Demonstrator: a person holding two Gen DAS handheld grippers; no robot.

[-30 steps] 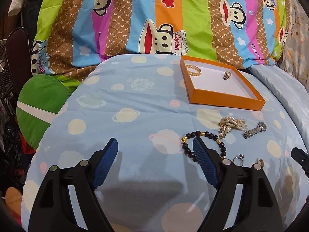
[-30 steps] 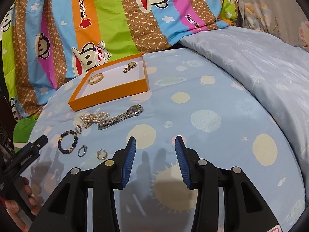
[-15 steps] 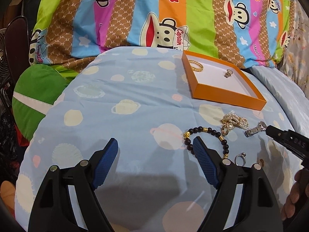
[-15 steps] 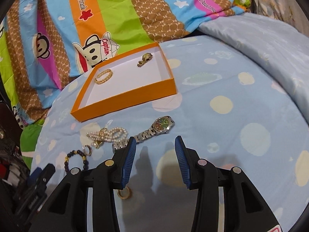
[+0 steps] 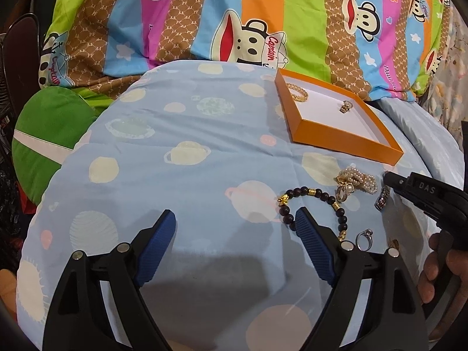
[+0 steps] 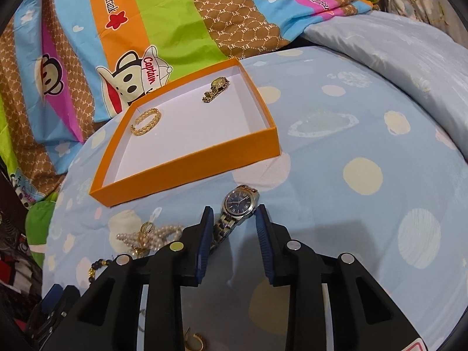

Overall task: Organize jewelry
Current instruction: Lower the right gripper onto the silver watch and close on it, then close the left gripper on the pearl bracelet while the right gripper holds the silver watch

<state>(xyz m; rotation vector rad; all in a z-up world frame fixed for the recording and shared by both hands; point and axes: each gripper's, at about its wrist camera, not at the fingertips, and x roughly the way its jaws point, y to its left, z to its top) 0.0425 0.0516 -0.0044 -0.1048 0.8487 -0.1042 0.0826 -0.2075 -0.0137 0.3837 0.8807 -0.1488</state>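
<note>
From the left wrist view, the left tongs hang wide apart over the light blue planet-print bedspread, nothing between the blue pads; the black-and-gold beaded bracelet lies just beside the right-hand pad. Farther right lie a pearl bracelet with a gold clasp, a silver ring with a stone, and the right tongs reaching in, held by a hand. The shallow orange cardboard box with a white floor sits far right, holding a gold braided bangle. From the right wrist view, the right tongs are closing around the silver steel watch with a blue dial; the pads flank it without yet pressing. A small gold watch lies in the box.
</note>
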